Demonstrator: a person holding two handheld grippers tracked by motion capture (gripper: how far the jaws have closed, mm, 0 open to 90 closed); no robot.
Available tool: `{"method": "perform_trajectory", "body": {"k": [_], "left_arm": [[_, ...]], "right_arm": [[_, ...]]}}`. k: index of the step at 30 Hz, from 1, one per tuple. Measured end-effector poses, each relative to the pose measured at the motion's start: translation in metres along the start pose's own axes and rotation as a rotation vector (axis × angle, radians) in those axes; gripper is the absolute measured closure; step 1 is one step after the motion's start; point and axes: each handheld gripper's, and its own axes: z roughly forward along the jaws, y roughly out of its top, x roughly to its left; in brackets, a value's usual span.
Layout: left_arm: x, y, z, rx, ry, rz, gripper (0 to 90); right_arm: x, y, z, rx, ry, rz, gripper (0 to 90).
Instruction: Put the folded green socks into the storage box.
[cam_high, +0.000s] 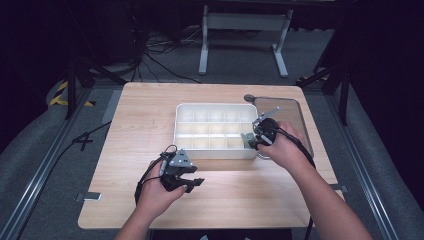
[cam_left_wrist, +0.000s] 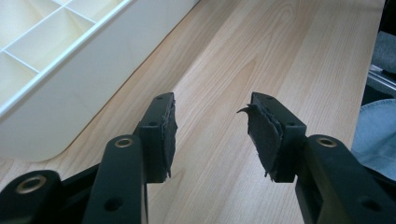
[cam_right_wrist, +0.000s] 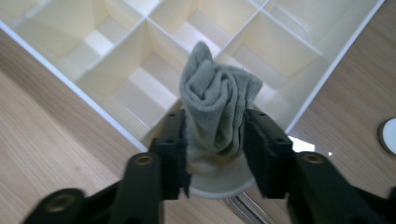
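Note:
A rolled grey-green sock (cam_right_wrist: 217, 112) stands upright in the near right corner compartment of a white divided organizer tray (cam_right_wrist: 70, 70). My right gripper (cam_right_wrist: 215, 128) straddles the sock with its jaws spread, one pad on each side of the roll, and the sock rests in the compartment. In the high view the right gripper (cam_high: 252, 141) hangs over the tray's (cam_high: 215, 106) front right corner with the sock (cam_high: 247, 140) under it. My left gripper (cam_high: 192, 184) hovers low over bare wood in front of the tray, open and empty. In its own view the left gripper (cam_left_wrist: 212, 133) points along the tabletop beside the tray's wall (cam_left_wrist: 70, 93).
A clear shallow tray (cam_high: 295, 117) lies to the right of the organizer. A small round disc (cam_high: 249, 98) sits at its far left corner and appears again as a disc (cam_right_wrist: 387, 135) at the right edge. Bare table (cam_high: 145, 130) spreads left of the organizer.

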Motion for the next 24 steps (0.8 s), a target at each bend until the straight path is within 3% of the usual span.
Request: {"method": "perform_trajectory", "body": {"k": [2, 5, 7, 11, 14, 18, 22, 24], "left_arm": [[0.000, 0.000, 0.000, 0.004, 0.002, 0.002, 52.2], [-0.001, -0.001, -0.001, 0.003, 0.003, -0.001, 52.1], [-0.001, -0.002, -0.002, 0.006, 0.003, 0.000, 52.0], [0.001, -0.008, -0.005, 0.005, 0.014, -0.016, 51.9], [0.002, -0.011, -0.009, -0.003, 0.021, -0.027, 51.8], [0.003, -0.015, -0.013, -0.003, 0.030, -0.035, 51.7], [0.002, -0.018, -0.015, -0.006, 0.041, -0.042, 51.7], [0.002, -0.019, -0.016, -0.004, 0.044, -0.039, 51.7]], "right_arm": [[0.001, 0.007, -0.007, -0.016, 0.012, 0.019, 49.3], [0.003, 0.016, -0.006, -0.021, -0.008, -0.006, 42.8], [0.003, 0.018, -0.004, -0.022, -0.012, -0.014, 42.0], [0.004, 0.025, 0.011, 0.024, -0.016, -0.038, 41.0], [-0.001, 0.028, 0.021, 0.077, -0.002, -0.039, 47.2], [-0.008, 0.030, 0.021, 0.126, 0.027, -0.027, 69.0], [-0.010, 0.030, 0.021, 0.159, 0.042, -0.011, 73.9], [-0.013, 0.028, 0.026, 0.200, 0.055, -0.002, 75.0]]}}
